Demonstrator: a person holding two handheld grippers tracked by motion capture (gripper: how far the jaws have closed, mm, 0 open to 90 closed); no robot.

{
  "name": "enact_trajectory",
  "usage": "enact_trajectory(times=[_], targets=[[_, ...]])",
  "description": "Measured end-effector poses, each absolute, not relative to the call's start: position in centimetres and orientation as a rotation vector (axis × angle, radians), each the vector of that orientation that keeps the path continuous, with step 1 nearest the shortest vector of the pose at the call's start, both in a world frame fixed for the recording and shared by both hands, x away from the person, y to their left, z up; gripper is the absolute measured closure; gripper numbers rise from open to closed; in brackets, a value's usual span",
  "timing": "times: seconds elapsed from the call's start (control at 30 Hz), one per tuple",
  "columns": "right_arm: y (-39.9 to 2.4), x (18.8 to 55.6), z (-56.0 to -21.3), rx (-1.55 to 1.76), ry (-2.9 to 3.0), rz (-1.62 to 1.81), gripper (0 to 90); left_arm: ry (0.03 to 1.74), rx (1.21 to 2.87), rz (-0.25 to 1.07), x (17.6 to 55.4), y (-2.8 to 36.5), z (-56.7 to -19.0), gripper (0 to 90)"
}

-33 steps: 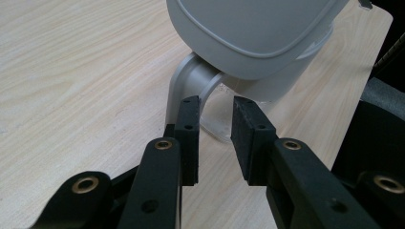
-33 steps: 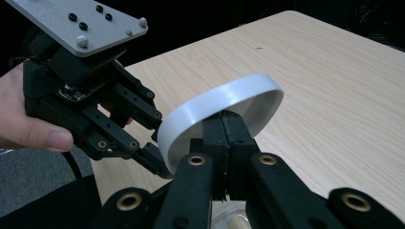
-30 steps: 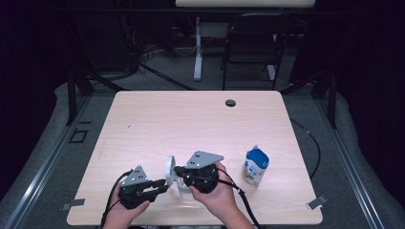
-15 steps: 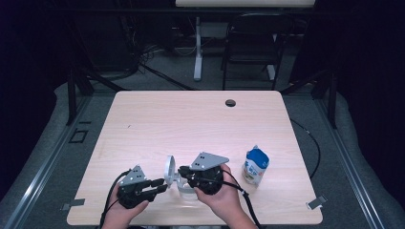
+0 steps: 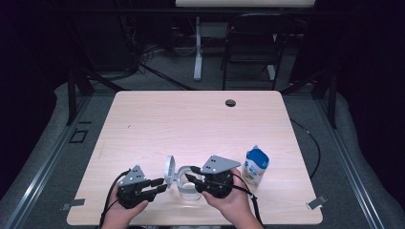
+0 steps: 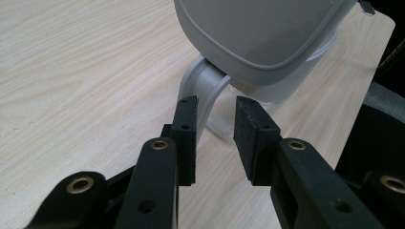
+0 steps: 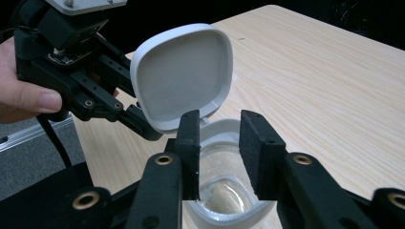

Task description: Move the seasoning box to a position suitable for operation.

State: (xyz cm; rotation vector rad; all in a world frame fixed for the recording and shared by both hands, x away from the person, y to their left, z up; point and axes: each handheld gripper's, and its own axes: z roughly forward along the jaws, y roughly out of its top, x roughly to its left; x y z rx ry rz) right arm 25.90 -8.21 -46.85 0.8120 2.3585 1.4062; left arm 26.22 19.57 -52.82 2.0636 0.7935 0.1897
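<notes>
Light wooden table (image 5: pixel 200 124) with a round cable hole (image 5: pixel 230 102) near its far edge, standing on grey carpet (image 5: pixel 356 181); behind it, a dark room with a black chair (image 5: pixel 250 43) and a white stand (image 5: pixel 197 47).

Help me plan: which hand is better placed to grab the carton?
Right. The right gripper, whose jaws have just been opening and grip nothing, is the nearer to the carton, on that side of the jug.
</notes>
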Motion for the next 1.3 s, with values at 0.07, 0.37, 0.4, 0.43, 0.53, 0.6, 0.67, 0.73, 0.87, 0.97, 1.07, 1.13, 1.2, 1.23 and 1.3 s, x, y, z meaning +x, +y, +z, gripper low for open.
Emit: enact_trajectory(times=[0.07,0.37,0.4,0.43,0.53,0.6,0.67,0.73,0.87,0.97,1.07,1.13,1.2,1.23,1.3], targets=[[-8.5,25.7,-46.9,0.813,2.352,1.406,67.0,0.793,2.066,0.191,26.2,19.6,-52.8,70.4],[-10.0,24.8,-47.1,0.856,2.325,1.370,60.9,0.791,2.066,0.192,26.2,19.6,-52.8,70.1],[-10.3,24.6,-47.2,0.864,2.316,1.368,60.6,0.791,2.066,0.193,26.2,19.6,-52.8,70.1],[-10.5,24.5,-47.2,0.874,2.310,1.373,60.4,0.789,2.070,0.197,26.2,19.6,-52.8,70.1],[-11.6,23.7,-47.4,0.902,2.289,1.370,58.8,0.785,2.074,0.205,26.3,19.8,-52.8,69.9],[-12.3,23.2,-47.6,0.911,2.274,1.366,56.6,0.784,2.083,0.214,26.4,19.9,-52.9,69.8],[-13.1,22.5,-47.7,0.917,2.255,1.362,53.2,0.781,2.084,0.220,26.4,19.9,-53.0,69.4],[-13.8,22.0,-47.8,0.922,2.250,1.358,53.2,0.769,2.084,0.216,26.4,20.1,-52.9,69.3],[-15.3,21.1,-48.2,0.972,2.244,1.331,52.7,0.755,2.076,0.205,26.4,20.6,-53.0,68.9],[-16.1,20.9,-48.3,1.002,2.219,1.316,52.1,0.767,2.073,0.202,26.6,21.0,-53.2,68.9],[-16.7,20.8,-48.5,1.028,2.196,1.316,51.9,0.774,2.054,0.190,26.7,21.2,-53.1,68.8],[-17.2,20.8,-48.8,1.046,2.191,1.318,52.3,0.773,2.053,0.184,26.7,21.1,-52.9,68.6],[-17.6,20.7,-48.9,1.054,2.194,1.308,52.6,0.769,2.045,0.174,26.8,20.9,-52.8,68.3],[-17.9,20.5,-49.1,1.063,2.190,1.305,52.5,0.768,2.046,0.176,26.8,20.8,-52.8,68.1],[-18.4,20.3,-49.3,1.077,2.185,1.300,52.5,0.762,2.049,0.173,26.9,20.6,-52.7,68.0]])
